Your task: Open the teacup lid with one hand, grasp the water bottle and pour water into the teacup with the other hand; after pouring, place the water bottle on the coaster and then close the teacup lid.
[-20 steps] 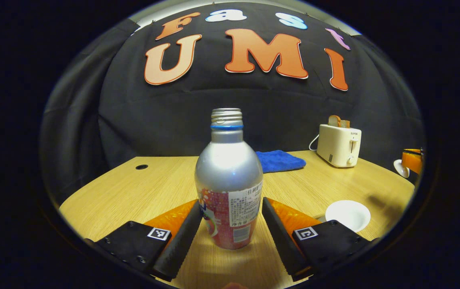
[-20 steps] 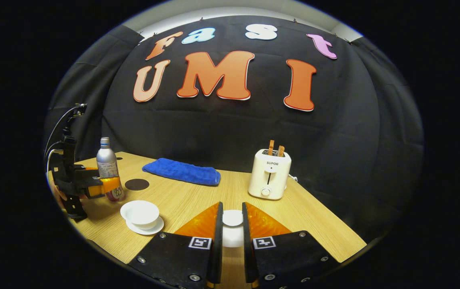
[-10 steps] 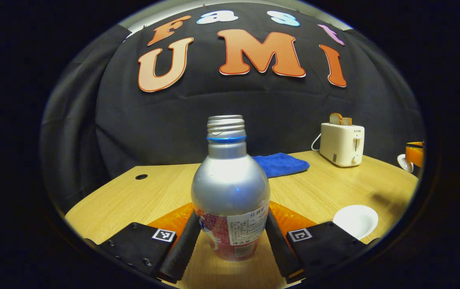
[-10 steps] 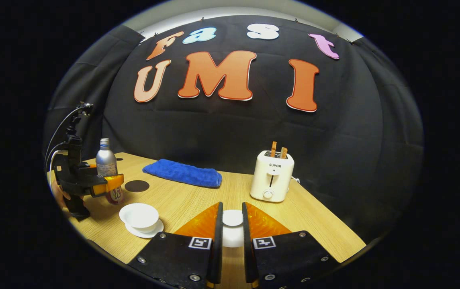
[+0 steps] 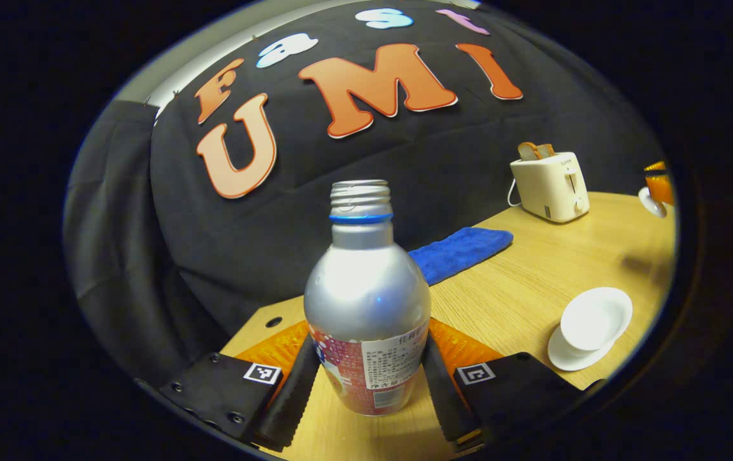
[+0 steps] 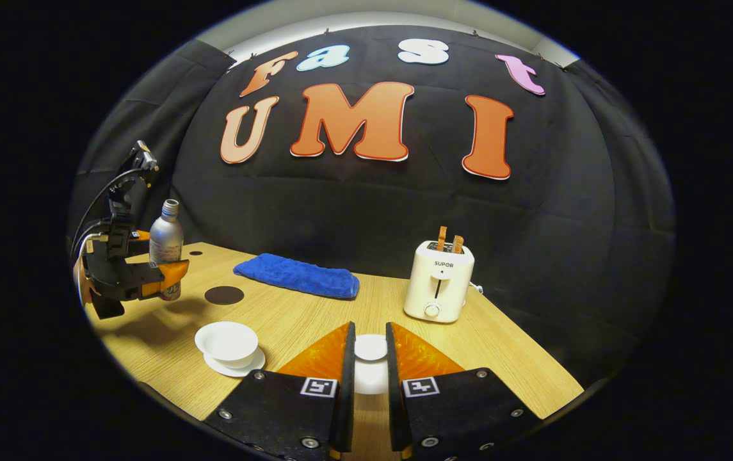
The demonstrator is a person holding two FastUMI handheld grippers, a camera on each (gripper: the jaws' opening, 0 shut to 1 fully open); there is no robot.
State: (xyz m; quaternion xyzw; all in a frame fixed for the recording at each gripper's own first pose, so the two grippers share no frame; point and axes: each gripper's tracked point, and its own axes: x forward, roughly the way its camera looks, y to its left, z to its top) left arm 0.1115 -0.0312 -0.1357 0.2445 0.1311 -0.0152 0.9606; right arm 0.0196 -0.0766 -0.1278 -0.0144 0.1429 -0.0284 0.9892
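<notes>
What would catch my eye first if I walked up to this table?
Probably the silver water bottle, its cap off, clamped between the left gripper fingers and lifted off the wooden table. Then the open white teacup on its saucer, and its lid pinched in the right gripper.

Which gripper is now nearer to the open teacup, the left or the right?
Right. The right gripper holds the lid just beside the teacup; the left gripper holds the bottle farther off.
</notes>
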